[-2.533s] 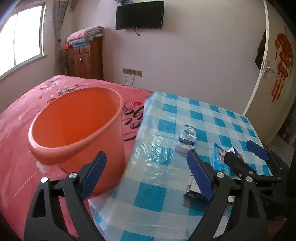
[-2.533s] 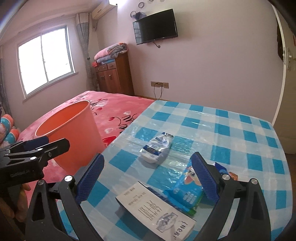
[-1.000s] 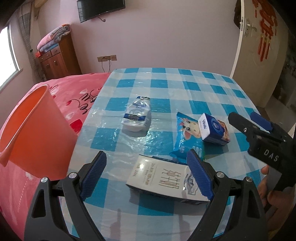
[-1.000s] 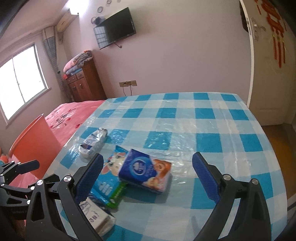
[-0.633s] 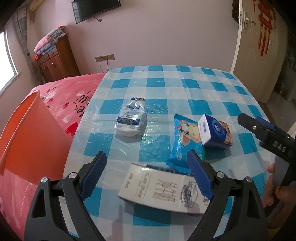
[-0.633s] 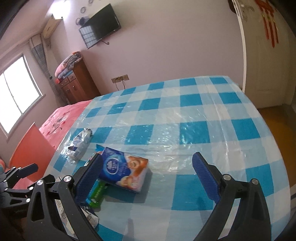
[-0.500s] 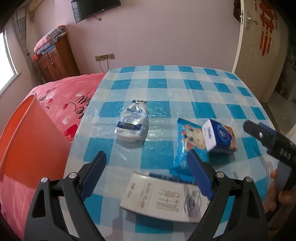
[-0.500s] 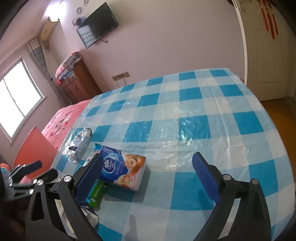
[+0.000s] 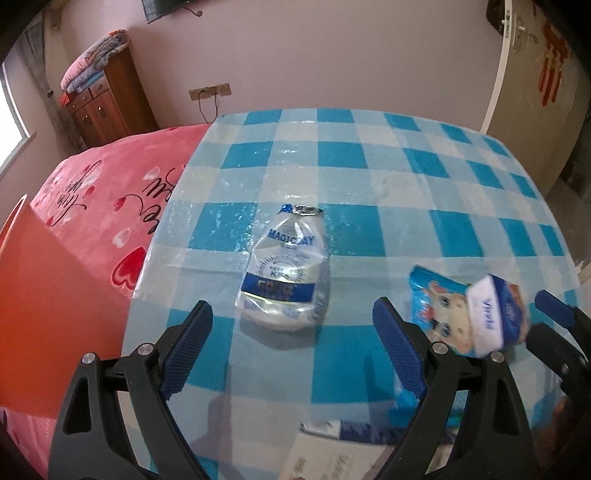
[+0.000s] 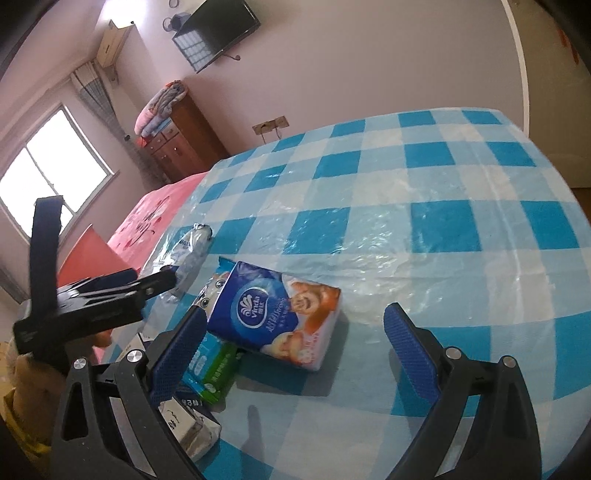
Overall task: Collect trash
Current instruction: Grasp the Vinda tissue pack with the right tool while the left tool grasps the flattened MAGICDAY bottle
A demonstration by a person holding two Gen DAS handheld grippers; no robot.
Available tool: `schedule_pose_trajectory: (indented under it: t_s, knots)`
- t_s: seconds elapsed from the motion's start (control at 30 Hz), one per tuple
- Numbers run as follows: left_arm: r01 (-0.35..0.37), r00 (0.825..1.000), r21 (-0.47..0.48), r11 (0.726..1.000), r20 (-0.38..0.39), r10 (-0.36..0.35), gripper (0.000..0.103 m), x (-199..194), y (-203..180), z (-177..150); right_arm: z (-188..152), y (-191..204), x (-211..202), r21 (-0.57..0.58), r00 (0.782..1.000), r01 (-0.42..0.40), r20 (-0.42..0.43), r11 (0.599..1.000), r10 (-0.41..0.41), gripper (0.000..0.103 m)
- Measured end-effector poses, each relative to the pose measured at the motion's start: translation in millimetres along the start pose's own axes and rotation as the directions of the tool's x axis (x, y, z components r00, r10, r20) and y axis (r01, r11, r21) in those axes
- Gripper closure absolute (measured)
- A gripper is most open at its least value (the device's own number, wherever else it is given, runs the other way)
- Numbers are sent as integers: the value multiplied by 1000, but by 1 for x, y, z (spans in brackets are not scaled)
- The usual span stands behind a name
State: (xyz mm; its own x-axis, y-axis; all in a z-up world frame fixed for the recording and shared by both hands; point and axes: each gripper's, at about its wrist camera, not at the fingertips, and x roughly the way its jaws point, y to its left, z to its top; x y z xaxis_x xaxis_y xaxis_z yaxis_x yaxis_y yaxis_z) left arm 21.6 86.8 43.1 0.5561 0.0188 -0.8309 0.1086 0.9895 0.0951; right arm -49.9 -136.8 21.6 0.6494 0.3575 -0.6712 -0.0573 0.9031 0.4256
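- Our left gripper [image 9: 291, 328] stands spread and empty, as does our right gripper [image 10: 295, 341]; nothing is collected yet, we judge.
- Nearest the right gripper, between its blue pads, lies the tissue pack [image 10: 275, 314], on top of a blue-green wrapper [image 10: 214, 365].
- Just ahead of the left gripper lies the crumpled bag [image 9: 286, 271] on the checked table [image 9: 424, 206].
- Off to its left stands the orange bin [image 9: 51, 317], which, we judge, awaits everything.

Standing against the far wall: a wooden cabinet [image 9: 107, 99] bearing folded blankets [image 9: 94, 74]. Hanging high on that wall: a dark television [image 10: 216, 31]. Lying beside the counter [image 9: 369, 184], covered in blue-and-white checks: a pink bed [image 9: 103, 206] with red hearts. Letting daylight in: a window [image 10: 55, 166]. Showing at right: a pale door [image 9: 524, 70].
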Motion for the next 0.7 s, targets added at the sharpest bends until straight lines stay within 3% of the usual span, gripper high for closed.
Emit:
schedule_pose_trajectory:
  t_s: [0.7]
  knots:
    - [12,997,-16,1000,-82,-13,17,47,11,24,0,4,21,7,999,-22,-30,1000,22,8]
